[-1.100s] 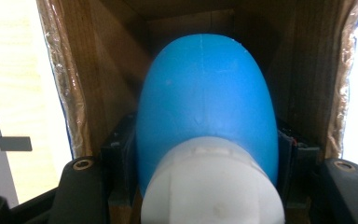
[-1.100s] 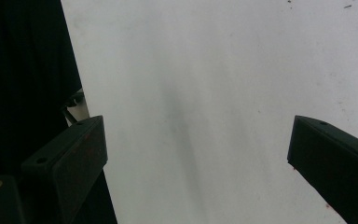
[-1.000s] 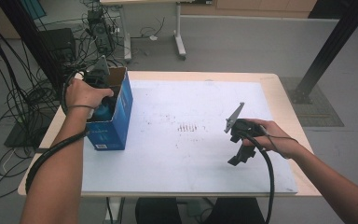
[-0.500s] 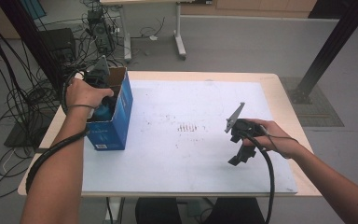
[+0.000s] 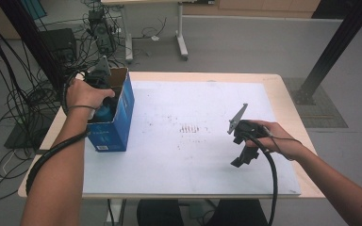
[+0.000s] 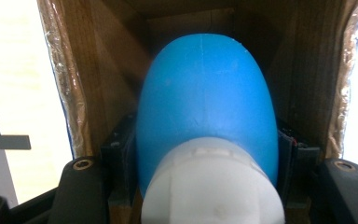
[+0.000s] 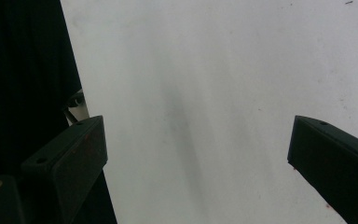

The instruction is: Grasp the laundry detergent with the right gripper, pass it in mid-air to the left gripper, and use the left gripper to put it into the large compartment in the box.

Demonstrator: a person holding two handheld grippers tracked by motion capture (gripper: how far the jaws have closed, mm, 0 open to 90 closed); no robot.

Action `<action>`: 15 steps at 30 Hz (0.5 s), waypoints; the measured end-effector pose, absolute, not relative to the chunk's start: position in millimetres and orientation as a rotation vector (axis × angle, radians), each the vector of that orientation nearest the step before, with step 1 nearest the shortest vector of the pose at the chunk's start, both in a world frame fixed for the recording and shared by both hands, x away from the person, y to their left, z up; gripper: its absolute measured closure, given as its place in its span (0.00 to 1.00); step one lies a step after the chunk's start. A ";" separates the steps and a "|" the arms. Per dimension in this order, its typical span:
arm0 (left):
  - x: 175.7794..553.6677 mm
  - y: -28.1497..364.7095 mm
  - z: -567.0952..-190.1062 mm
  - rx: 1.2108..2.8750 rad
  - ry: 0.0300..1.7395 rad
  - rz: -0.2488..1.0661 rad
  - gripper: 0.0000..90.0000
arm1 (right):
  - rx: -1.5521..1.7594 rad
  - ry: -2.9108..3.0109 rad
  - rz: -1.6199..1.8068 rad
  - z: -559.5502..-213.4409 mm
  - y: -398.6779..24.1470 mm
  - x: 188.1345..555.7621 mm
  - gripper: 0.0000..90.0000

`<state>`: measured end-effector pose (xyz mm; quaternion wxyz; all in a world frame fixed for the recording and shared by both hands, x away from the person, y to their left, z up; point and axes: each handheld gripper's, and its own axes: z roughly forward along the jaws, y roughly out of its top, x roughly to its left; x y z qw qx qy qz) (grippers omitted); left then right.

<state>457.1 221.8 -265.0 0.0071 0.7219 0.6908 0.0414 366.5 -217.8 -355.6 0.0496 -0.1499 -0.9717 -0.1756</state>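
An open blue cardboard box (image 5: 112, 128) stands at the table's left edge. My left gripper (image 5: 101, 96) reaches down into it and is shut on a rounded blue object (image 6: 205, 93) with a white end (image 6: 212, 186); black pads (image 6: 121, 154) press on both its sides, with the box's brown inner walls (image 6: 98, 70) around it. The blue object (image 5: 106, 112) shows just inside the box's mouth. My right gripper (image 5: 244, 157) hangs over the white mat (image 5: 193, 94) at the right, open, with nothing but bare mat (image 7: 214, 93) between its fingers (image 7: 70, 158).
The white mat covers most of the wooden table (image 5: 283, 89); faint dark marks (image 5: 191, 128) sit at its middle. Tangled cables (image 5: 14, 108) lie on the floor to the left. A black post (image 5: 330, 52) rises beyond the right corner.
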 end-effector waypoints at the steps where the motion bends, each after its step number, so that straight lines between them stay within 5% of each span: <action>1: 457.1 221.7 -265.0 2.258 2.160 0.129 0.42 | -0.456 -2.960 -0.537 -355.6 -217.7 366.6 0.05; 15: 457.4 221.0 -264.9 2.261 2.164 0.127 0.42 | -0.454 -2.959 -0.543 -356.0 -217.8 367.3 0.05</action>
